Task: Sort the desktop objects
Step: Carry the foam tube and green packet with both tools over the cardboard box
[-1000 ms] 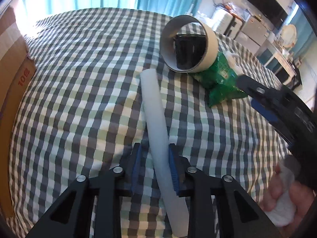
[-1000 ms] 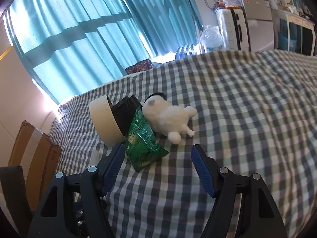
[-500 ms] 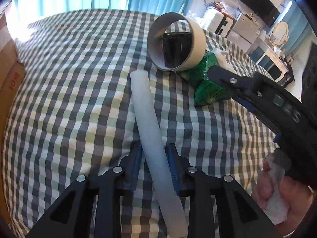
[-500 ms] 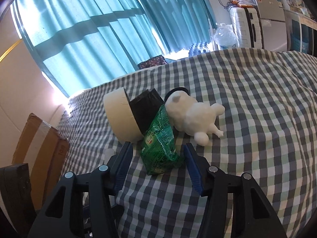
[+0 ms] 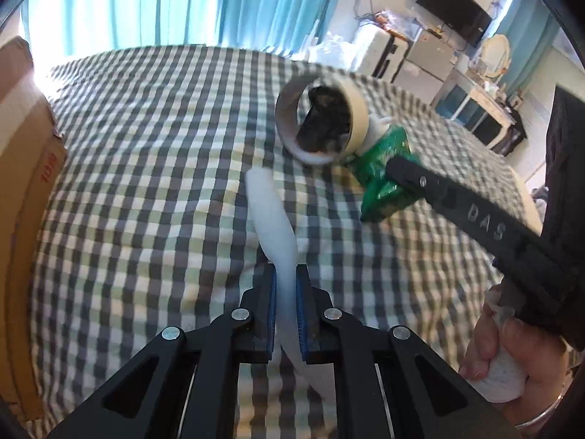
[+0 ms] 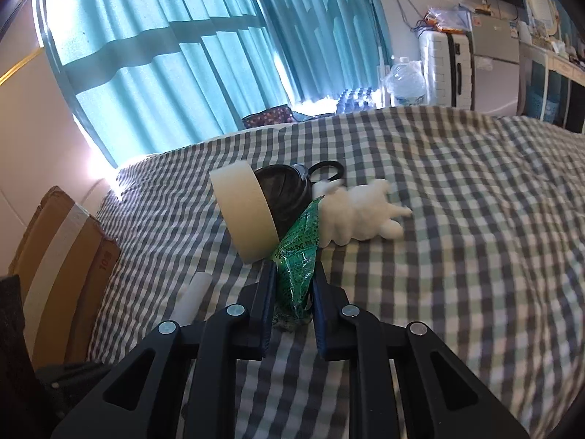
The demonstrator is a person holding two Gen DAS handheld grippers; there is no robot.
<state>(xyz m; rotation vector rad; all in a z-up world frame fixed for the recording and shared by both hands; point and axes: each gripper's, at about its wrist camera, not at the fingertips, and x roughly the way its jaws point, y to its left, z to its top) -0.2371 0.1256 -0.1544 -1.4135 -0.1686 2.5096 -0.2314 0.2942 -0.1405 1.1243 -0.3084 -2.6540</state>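
My left gripper [image 5: 285, 292] is shut on a white foam tube [image 5: 270, 216] and squeezes it thin between the blue pads; the tube's far end points toward a tape roll [image 5: 321, 120]. My right gripper [image 6: 292, 289] is shut on a green snack packet [image 6: 298, 259], which also shows in the left wrist view [image 5: 380, 179]. The packet leans against the cream tape roll [image 6: 245, 212], a black container [image 6: 281, 194] and a white plush toy [image 6: 358, 216]. The foam tube's end shows at the left in the right wrist view [image 6: 193, 292].
Everything lies on a grey-green checked cloth [image 6: 457, 219]. A cardboard box [image 5: 22, 183] stands along the left edge and also shows in the right wrist view [image 6: 62, 256]. Teal curtains [image 6: 164, 55] and room furniture [image 5: 431, 58] are behind.
My left gripper closed tightly on the foam tube and raised it. My right gripper moved forward over the green packet and closed on it.
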